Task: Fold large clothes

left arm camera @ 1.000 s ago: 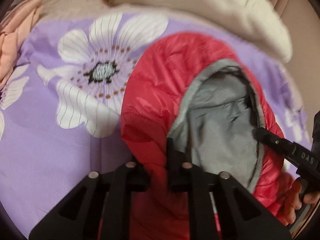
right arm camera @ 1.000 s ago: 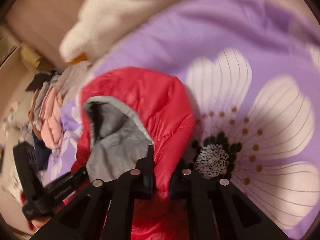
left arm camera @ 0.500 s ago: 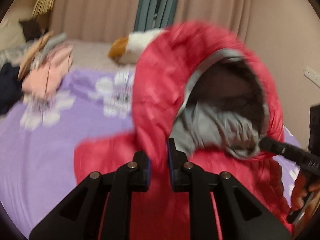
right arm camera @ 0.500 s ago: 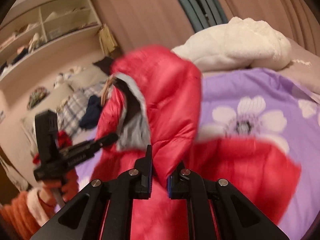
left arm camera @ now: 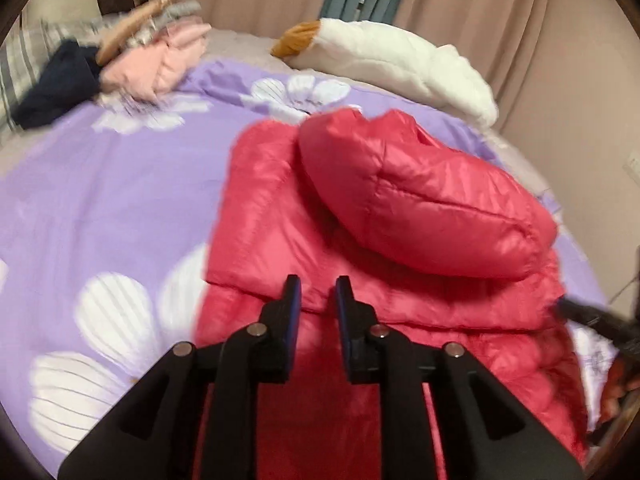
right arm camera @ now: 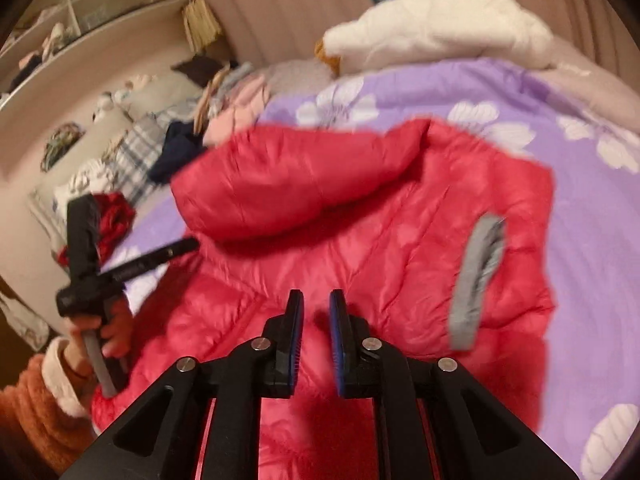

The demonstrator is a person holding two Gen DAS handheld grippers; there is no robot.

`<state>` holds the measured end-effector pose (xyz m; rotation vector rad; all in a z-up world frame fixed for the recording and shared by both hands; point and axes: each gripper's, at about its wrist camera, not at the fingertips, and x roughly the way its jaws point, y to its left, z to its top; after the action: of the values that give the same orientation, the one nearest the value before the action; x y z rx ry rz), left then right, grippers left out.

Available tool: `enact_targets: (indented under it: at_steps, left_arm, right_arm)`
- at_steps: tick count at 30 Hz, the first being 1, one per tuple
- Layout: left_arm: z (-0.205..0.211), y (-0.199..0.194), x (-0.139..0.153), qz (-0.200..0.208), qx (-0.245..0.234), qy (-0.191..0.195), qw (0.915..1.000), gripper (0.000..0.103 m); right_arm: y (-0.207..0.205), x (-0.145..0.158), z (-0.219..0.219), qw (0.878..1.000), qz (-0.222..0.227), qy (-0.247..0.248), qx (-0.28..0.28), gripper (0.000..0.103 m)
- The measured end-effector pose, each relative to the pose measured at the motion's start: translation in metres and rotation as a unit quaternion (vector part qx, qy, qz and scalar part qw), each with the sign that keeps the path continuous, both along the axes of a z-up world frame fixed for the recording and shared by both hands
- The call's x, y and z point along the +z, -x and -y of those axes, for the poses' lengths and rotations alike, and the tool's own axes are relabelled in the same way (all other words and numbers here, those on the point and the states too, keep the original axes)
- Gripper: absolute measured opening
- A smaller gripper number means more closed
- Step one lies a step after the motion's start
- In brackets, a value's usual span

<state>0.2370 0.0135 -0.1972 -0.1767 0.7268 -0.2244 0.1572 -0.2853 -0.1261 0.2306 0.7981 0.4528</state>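
Observation:
A red puffer jacket [left arm camera: 400, 312] lies on the purple flowered bedspread [left arm camera: 120, 208]. Its hood [left arm camera: 424, 208] is folded down over the jacket's body, red side up. In the right wrist view the jacket [right arm camera: 360, 248] shows a grey-lined sleeve cuff [right arm camera: 476, 280] at its right side. My left gripper [left arm camera: 316, 292] is open and empty just above the jacket, near the hood's edge. My right gripper [right arm camera: 316, 304] is open and empty over the jacket's middle. The left gripper also shows in the right wrist view [right arm camera: 176, 250], held by a hand.
A pile of pink, navy and plaid clothes [left arm camera: 120, 56] lies at the bed's far left. A white plush toy [left arm camera: 392, 60] lies along the far edge by the curtain. Shelves [right arm camera: 80, 20] stand at the left wall.
Both grippers held the hood's edges and lifted it up. They have laid it down over the jacket body, let go and opened.

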Motion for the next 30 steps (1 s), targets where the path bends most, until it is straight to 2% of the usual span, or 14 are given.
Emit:
enact_targets:
  at_steps: [1, 2, 3, 4, 5, 7, 17, 19, 22, 24, 25, 26, 27, 30]
  left_arm:
    - [-0.001, 0.0, 0.005, 0.002, 0.003, 0.004, 1.0, 0.02]
    - [-0.002, 0.0, 0.013, 0.0, -0.001, 0.027, 0.9996, 0.024]
    - [-0.007, -0.003, 0.018, -0.001, -0.007, 0.056, 0.9984, 0.042]
    - [-0.01, -0.005, 0.023, -0.001, -0.011, 0.084, 0.9964, 0.07]
    - [-0.013, -0.004, 0.027, 0.004, -0.012, 0.113, 0.9935, 0.084]
    - [-0.018, -0.007, 0.033, 0.01, -0.011, 0.141, 0.9898, 0.082]
    - [-0.017, -0.054, 0.035, -0.031, -0.012, 0.184, 0.9824, 0.082]
    - [-0.016, -0.066, 0.028, -0.062, -0.023, 0.215, 0.9745, 0.081]
    - [-0.013, -0.087, 0.011, -0.111, -0.033, 0.289, 0.9503, 0.081]
    - [-0.003, -0.095, 0.004, -0.121, -0.029, 0.258, 0.9582, 0.07]
    - [0.005, -0.096, 0.001, -0.114, -0.026, 0.223, 0.9679, 0.05]
    - [0.012, -0.096, -0.002, -0.106, -0.021, 0.187, 0.9765, 0.041]
    - [0.019, -0.095, -0.005, -0.1, -0.017, 0.157, 0.9824, 0.038]
    - [0.027, -0.091, -0.005, -0.087, -0.002, 0.134, 0.9872, 0.028]
  right_arm:
    - [0.0, 0.004, 0.003, 1.0, 0.001, -0.011, -0.011, 0.047]
    - [-0.005, 0.006, 0.006, 0.999, -0.004, -0.031, -0.024, 0.06]
    - [-0.01, 0.006, 0.011, 0.997, -0.013, -0.07, -0.035, 0.078]
    - [-0.016, 0.004, 0.014, 0.992, -0.023, -0.117, -0.037, 0.079]
    - [-0.022, 0.001, 0.015, 0.986, -0.035, -0.158, -0.037, 0.079]
    - [-0.032, -0.004, 0.015, 0.979, -0.047, -0.195, -0.045, 0.079]
    - [-0.067, -0.015, -0.007, 0.975, -0.075, -0.197, -0.072, 0.079]
    - [-0.072, -0.016, -0.003, 0.968, -0.08, -0.222, -0.082, 0.079]
    - [-0.08, -0.024, -0.001, 0.965, -0.094, -0.223, -0.097, 0.079]
    - [-0.079, -0.031, -0.004, 0.972, -0.083, -0.195, -0.103, 0.076]
    - [-0.078, -0.032, -0.006, 0.977, -0.076, -0.17, -0.105, 0.063]
    - [-0.078, -0.032, -0.009, 0.982, -0.07, -0.138, -0.109, 0.056]
    - [-0.079, -0.033, -0.012, 0.986, -0.064, -0.107, -0.113, 0.044]
    - [-0.08, -0.034, -0.02, 0.99, -0.049, -0.077, -0.11, 0.022]
